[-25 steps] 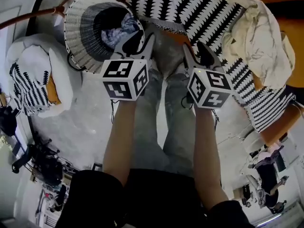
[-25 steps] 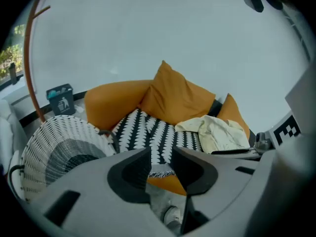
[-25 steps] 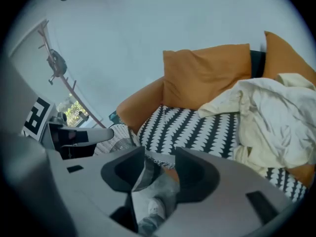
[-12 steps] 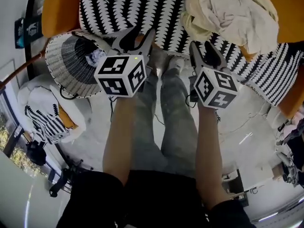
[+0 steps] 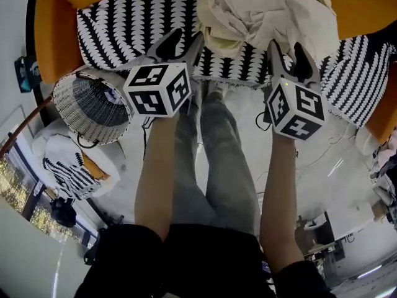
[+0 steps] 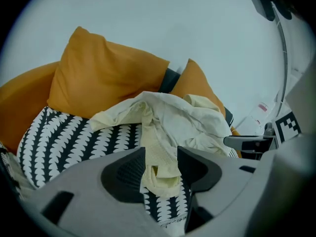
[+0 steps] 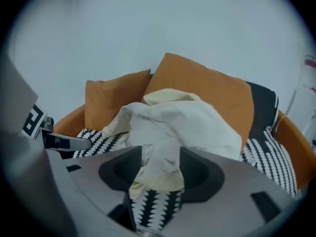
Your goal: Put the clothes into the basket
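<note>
Standing nearest under the head camera are the person's two legs in faded grey jeans [image 5: 217, 166], on a pale floor [image 5: 316, 179]. Both bare forearms reach toward 12 o'clock.

The left gripper [image 5: 180, 42], grey with dark pads and a black-and-white marker cube, hangs over the edge of a black-and-white zigzag-patterned throw [image 5: 118, 30]. Its jaws have just been opening and stand apart. In its own view a hanging fold of the rumpled cream-coloured clothes [image 6: 173, 117] shows in the gap between them, with neither pad pressing on it.

The right gripper [image 5: 287, 48], of the same build, is at 3 o'clock of the left one and well apart from it. Its jaws have also just been opening and are spread, and its own view shows the cream cloth and the throw through the gap, with no grip on either.

At 8 o'clock of the left gripper's cube the round white wicker basket [image 5: 65, 113] stands on the floor beside the sofa. A white rounded seat draped with patterned cloth [image 5: 68, 166] is at 6 o'clock of the basket.

Farther off, the cream clothes [image 5: 260, 11] lie heaped on the throw at 12 o'clock, outside the basket, between the two grippers' tips and just beyond them.

Behind the heap rise the orange sofa [image 5: 56, 36] and its orange cushions [image 6: 103, 73], against a plain pale wall [image 7: 148, 28].
</note>
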`<action>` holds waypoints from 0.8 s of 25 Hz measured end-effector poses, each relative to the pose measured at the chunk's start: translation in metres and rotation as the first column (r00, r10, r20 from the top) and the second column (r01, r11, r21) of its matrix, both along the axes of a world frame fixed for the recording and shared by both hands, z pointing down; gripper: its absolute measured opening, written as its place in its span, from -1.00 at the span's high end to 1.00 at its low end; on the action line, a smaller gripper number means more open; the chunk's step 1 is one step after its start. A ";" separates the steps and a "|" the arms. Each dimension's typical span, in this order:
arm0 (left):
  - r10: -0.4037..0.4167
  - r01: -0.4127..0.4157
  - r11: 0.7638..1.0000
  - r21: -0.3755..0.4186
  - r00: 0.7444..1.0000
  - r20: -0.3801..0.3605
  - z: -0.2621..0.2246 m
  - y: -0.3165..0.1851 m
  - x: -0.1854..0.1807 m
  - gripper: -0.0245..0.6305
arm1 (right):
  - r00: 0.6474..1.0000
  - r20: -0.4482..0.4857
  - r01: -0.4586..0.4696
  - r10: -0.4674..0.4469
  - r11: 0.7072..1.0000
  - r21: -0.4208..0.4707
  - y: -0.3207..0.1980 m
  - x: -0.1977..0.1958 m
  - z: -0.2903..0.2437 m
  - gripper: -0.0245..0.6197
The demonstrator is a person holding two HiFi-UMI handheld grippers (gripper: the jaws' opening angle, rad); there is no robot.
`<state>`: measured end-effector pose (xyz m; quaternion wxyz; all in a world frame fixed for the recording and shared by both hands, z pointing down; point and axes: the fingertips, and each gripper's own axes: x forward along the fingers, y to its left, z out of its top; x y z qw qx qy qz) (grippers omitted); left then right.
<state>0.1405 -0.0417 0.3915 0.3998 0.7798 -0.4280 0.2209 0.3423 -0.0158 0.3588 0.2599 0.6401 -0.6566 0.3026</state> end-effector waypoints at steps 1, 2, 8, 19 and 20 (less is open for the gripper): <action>-0.004 0.004 1.000 -0.007 1.000 0.001 0.004 -0.004 0.005 0.37 | 1.000 -0.028 0.004 -0.004 1.000 0.007 -0.006 0.009 -0.002 0.24; -0.013 0.013 1.000 -0.016 1.000 -0.002 0.007 -0.008 0.009 0.35 | 0.998 -0.054 0.015 -0.014 1.000 0.013 -0.011 0.017 -0.004 0.23; -0.038 0.038 0.998 -0.054 0.999 -0.007 0.027 -0.027 0.036 0.22 | 0.972 -0.218 0.100 -0.092 0.995 0.027 -0.042 0.054 -0.014 0.17; -0.069 0.064 0.982 -0.177 0.997 -0.025 0.093 -0.046 0.069 0.11 | 0.920 -0.341 0.191 -0.196 0.980 -0.047 -0.095 0.085 0.005 0.11; -0.066 0.061 0.981 -0.182 0.998 -0.023 0.099 -0.047 0.074 0.11 | 0.923 -0.325 0.196 -0.205 0.979 -0.060 -0.096 0.084 0.012 0.11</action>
